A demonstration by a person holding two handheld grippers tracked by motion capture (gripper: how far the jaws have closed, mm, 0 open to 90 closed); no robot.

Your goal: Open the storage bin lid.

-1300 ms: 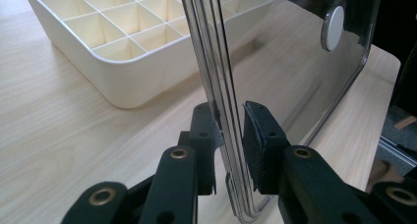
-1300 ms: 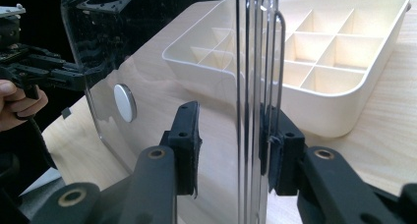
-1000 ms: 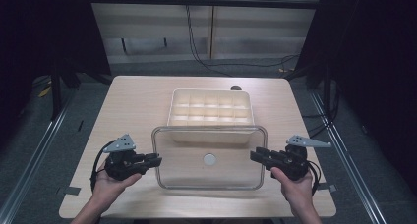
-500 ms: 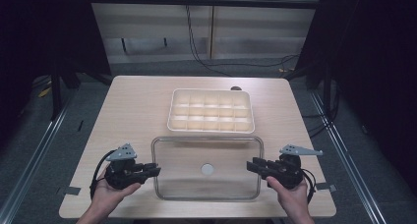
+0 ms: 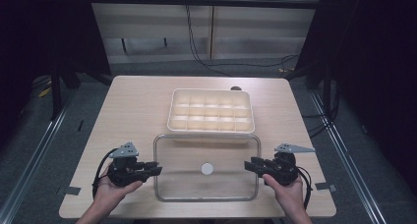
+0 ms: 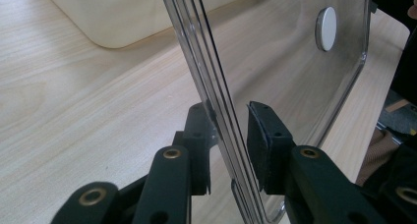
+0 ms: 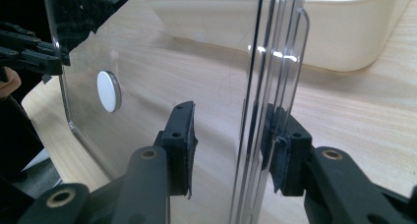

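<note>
A clear plastic lid (image 5: pixel 196 155) with a white round disc (image 5: pixel 207 168) at its middle lies flat on the table, just in front of a cream compartment box (image 5: pixel 212 91). My left gripper (image 5: pixel 156 168) straddles the lid's left edge, and my right gripper (image 5: pixel 248 165) straddles its right edge. In the left gripper view the lid (image 6: pixel 275 62) passes edge-on between my left gripper's (image 6: pixel 228 135) spread jaws, with a gap to one pad. In the right gripper view the lid (image 7: pixel 147 71) runs between my right gripper's (image 7: pixel 231 140) jaws, also with a wide gap. Both grippers are open.
The light wooden table (image 5: pixel 137 111) has bare room left and right of the box. The box (image 7: pixel 305 27) stands close behind the lid's far edge. Dark floor, metal rails and cables surround the table.
The lid has come toward the person, off the box's front, and down onto the table. Both hands moved back with it and now sit near the front edge.
</note>
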